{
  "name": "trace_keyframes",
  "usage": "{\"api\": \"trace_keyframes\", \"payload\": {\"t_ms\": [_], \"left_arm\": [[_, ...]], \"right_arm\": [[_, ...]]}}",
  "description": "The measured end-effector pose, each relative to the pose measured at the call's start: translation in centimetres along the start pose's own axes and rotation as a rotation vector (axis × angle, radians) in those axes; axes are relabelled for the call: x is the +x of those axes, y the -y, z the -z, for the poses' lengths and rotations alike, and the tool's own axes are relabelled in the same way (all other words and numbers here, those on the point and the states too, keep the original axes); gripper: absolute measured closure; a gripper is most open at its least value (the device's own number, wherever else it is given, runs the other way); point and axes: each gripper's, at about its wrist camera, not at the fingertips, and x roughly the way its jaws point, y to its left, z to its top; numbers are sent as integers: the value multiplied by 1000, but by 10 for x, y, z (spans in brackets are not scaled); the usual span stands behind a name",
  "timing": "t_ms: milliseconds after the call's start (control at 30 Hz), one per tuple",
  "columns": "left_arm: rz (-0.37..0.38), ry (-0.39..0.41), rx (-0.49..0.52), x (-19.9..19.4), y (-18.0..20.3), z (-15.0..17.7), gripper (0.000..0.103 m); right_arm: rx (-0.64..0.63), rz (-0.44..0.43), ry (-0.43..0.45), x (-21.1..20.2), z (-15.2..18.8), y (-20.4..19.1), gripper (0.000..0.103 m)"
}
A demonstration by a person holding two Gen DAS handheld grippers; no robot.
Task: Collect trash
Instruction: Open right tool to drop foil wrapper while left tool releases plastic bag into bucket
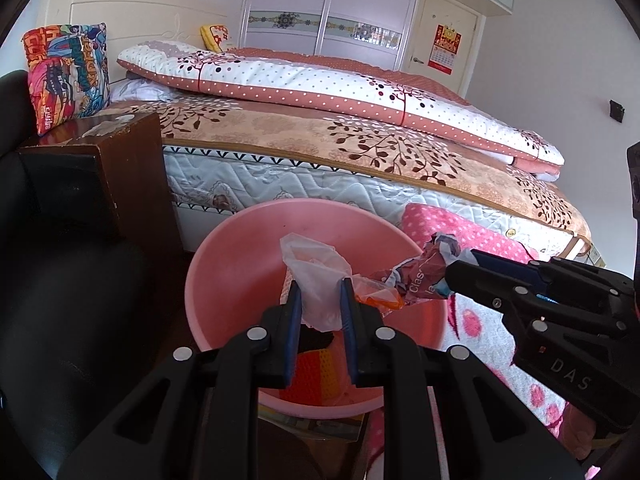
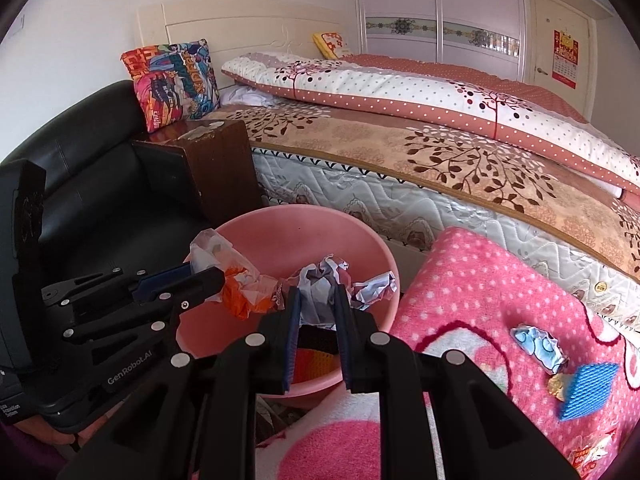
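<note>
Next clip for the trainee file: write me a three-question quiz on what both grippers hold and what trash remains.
1. True or false: the left gripper pinches a plastic bag above the pink basin.
2. What is in the right gripper? A) sponge B) crumpled paper C) nothing
3. Which surface carries the blue-white wrapper not yet collected?

Key: 1 true; 2 B; 3 the pink blanket.

The basin (image 2: 280, 236) sits between armchair (image 2: 100, 168) and blanket (image 2: 500, 292), before the bed (image 2: 400, 152).

"DAS" on right hand-held gripper (image 1: 450, 276), "GenRobot.AI" on left hand-held gripper (image 2: 208, 276)
</note>
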Motion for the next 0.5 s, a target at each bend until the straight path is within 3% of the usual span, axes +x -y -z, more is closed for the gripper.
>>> {"api": "trace_keyframes", "payload": {"t_ms": [433, 500], "left_arm": [[11, -29, -32, 8, -13, 5, 84], [10, -34, -35, 9, -14, 6, 81]], "right_arm": [[-11, -31, -17, 10, 0, -4, 85], [-17, -36, -12, 8, 0, -5, 73]]}}
